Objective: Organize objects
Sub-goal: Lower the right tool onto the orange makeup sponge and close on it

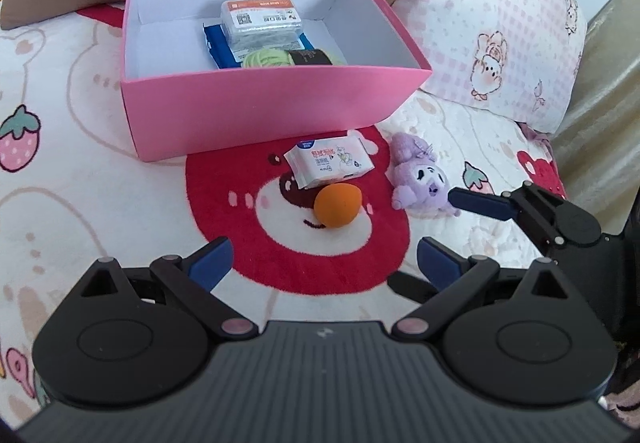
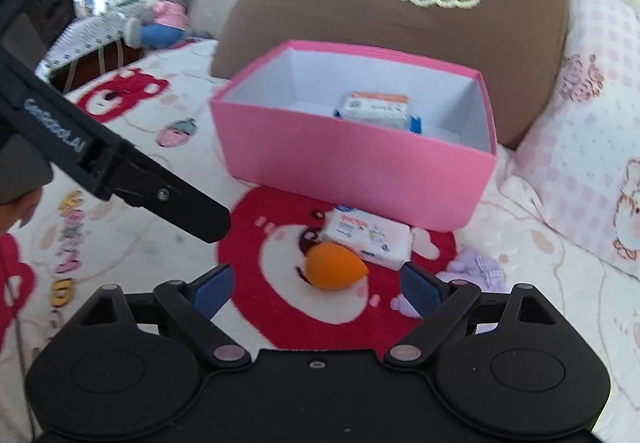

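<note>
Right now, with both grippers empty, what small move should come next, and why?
Probably lower the right gripper a little onto the orange egg-shaped sponge. Its jaws stand open, the sponge lies just ahead between them, still outside the pink box.

A big pink cardboard box [image 1: 248, 111] with white walls inside sits open on the bed. In it lie a flat packet with an orange and white label [image 1: 262, 19] on top of something blue [image 1: 218, 47], a round light green thing [image 1: 266, 59] and a small black thing [image 1: 310, 57]. Just in front of the box lies a soft white pack of tissues [image 1: 328, 162]. An orange egg-shaped sponge [image 1: 337, 205] touches its near edge. A small purple plush toy [image 1: 420, 179] lies just beside them, to the right.
</note>
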